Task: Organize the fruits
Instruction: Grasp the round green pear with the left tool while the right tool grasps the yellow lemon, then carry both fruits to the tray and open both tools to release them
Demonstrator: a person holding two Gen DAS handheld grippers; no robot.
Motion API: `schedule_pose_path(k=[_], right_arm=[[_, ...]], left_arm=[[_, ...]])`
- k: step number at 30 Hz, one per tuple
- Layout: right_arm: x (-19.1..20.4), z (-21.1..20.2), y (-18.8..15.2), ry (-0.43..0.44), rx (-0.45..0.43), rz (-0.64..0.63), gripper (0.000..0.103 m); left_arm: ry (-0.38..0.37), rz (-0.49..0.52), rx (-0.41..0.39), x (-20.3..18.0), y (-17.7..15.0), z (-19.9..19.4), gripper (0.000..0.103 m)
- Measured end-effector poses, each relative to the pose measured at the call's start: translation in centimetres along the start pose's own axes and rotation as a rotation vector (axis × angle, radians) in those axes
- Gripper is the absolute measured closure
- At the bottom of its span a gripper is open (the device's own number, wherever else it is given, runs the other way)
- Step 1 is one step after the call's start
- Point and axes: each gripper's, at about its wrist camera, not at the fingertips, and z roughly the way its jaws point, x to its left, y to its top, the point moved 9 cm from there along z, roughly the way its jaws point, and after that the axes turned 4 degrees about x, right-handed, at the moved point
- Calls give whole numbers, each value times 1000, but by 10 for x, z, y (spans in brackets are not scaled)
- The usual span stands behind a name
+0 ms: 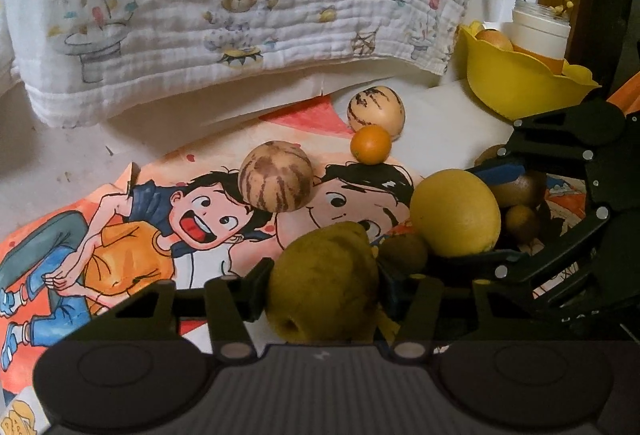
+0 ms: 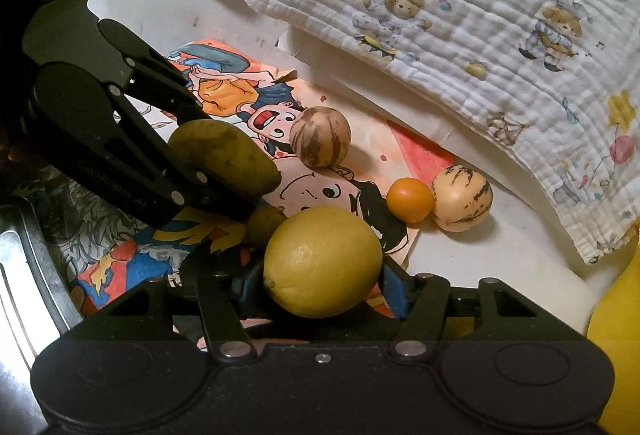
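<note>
Yellow lemon (image 2: 322,261), dull green pear (image 1: 324,283)

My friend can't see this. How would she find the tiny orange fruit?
Find the cartoon poster lying flat below the teddy-bear blanket. At the poster's far edge two fruits touch: a pale striped melon and the small orange fruit. It is the smallest one there, smooth, plain bright orange, with no stripes.

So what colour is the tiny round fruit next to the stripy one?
Orange; the small round fruit shows best in the right wrist view.
</note>
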Motion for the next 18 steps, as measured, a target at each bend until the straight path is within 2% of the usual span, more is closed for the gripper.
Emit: schedule_pose_path(k=[18], right_arm=[[13,-18,-9,-17,-30,27,43]], left_arm=[[6,-63,22,1,-19,-20,46]])
